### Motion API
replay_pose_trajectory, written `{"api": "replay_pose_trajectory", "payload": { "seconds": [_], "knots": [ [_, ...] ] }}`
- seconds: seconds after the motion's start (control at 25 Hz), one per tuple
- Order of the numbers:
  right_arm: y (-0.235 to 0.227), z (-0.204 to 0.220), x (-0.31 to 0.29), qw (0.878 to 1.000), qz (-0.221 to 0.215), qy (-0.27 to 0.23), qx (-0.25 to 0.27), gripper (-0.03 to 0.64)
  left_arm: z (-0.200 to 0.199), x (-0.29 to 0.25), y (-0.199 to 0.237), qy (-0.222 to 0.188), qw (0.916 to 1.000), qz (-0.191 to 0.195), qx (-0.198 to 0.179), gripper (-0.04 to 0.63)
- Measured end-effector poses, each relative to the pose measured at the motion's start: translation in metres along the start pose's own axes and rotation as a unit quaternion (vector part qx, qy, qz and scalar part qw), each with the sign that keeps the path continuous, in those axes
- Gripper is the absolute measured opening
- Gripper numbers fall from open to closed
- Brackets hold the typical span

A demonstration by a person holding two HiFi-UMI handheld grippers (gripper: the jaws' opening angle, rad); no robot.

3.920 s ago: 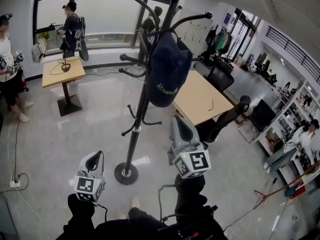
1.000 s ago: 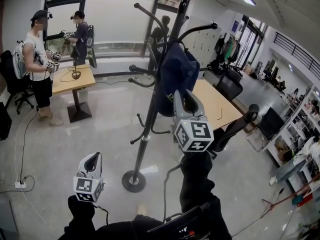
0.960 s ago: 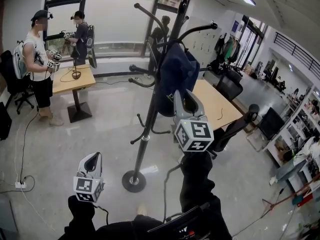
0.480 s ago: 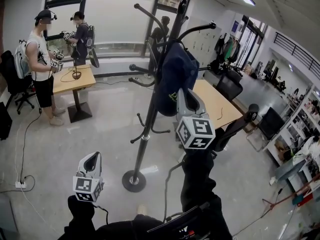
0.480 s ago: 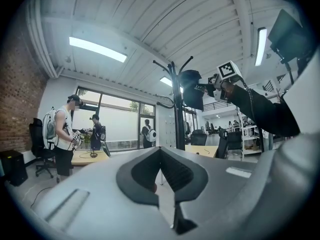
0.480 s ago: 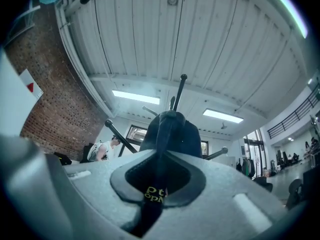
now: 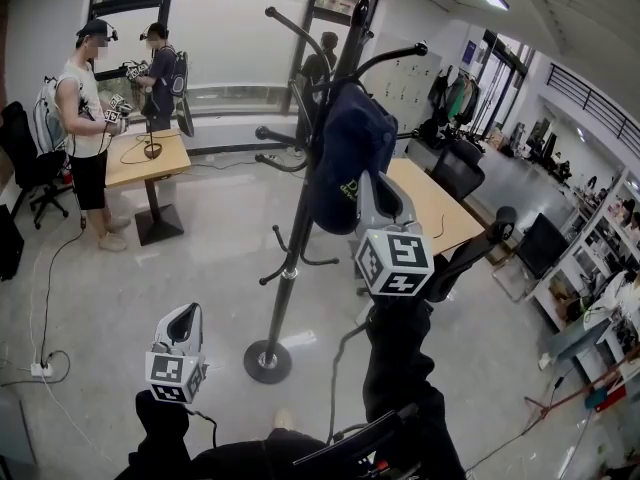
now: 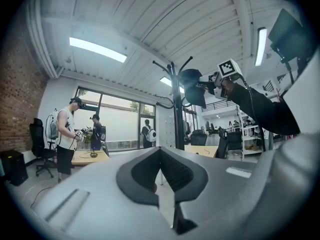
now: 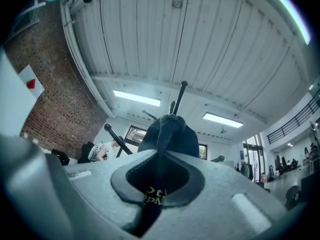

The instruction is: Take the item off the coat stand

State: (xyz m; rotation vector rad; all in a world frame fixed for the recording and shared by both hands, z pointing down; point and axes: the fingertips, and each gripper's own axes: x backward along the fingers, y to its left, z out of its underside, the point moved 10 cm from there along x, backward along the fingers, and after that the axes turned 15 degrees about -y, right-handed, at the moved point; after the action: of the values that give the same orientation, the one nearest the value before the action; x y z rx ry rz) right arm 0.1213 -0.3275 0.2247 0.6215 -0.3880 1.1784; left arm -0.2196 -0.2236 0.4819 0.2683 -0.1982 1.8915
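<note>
A dark navy cap point(image 7: 345, 153) with yellow lettering hangs on an upper hook of the black coat stand point(image 7: 295, 238). My right gripper point(image 7: 360, 188) is raised to the cap's lower edge. Its jaws have just been closing, and in the right gripper view the dark fabric point(image 9: 170, 131) runs down between the pads of that gripper point(image 9: 159, 156), so it is shut on the cap. Low at the left, my left gripper point(image 7: 190, 313) hangs shut and holds nothing. In the left gripper view its jaws meet point(image 8: 160, 151), with the cap point(image 8: 192, 86) and stand point(image 8: 178, 119) beyond.
The stand's round base point(image 7: 268, 361) sits on the grey floor just ahead of me. A wooden table point(image 7: 430, 208) and a black office chair point(image 7: 465, 243) stand behind the stand at right. Two people point(image 7: 85, 98) stand by a small table point(image 7: 145, 158) at far left.
The right gripper has edged slightly to the right at the cap's lower edge and its jaws have come together on the fabric. The left gripper has not moved. One person at left shifted.
</note>
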Motion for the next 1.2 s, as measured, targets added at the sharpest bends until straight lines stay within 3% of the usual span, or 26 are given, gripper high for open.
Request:
{"api": "replay_pose_trajectory", "payload": {
  "seconds": [1.2],
  "knots": [
    [-0.007, -0.037, -0.010, 1.000, -0.003, -0.019, 0.002, 0.013, -0.011, 0.009, -0.003, -0.006, 0.9999, -0.004, 0.009, 0.003]
  ]
}}
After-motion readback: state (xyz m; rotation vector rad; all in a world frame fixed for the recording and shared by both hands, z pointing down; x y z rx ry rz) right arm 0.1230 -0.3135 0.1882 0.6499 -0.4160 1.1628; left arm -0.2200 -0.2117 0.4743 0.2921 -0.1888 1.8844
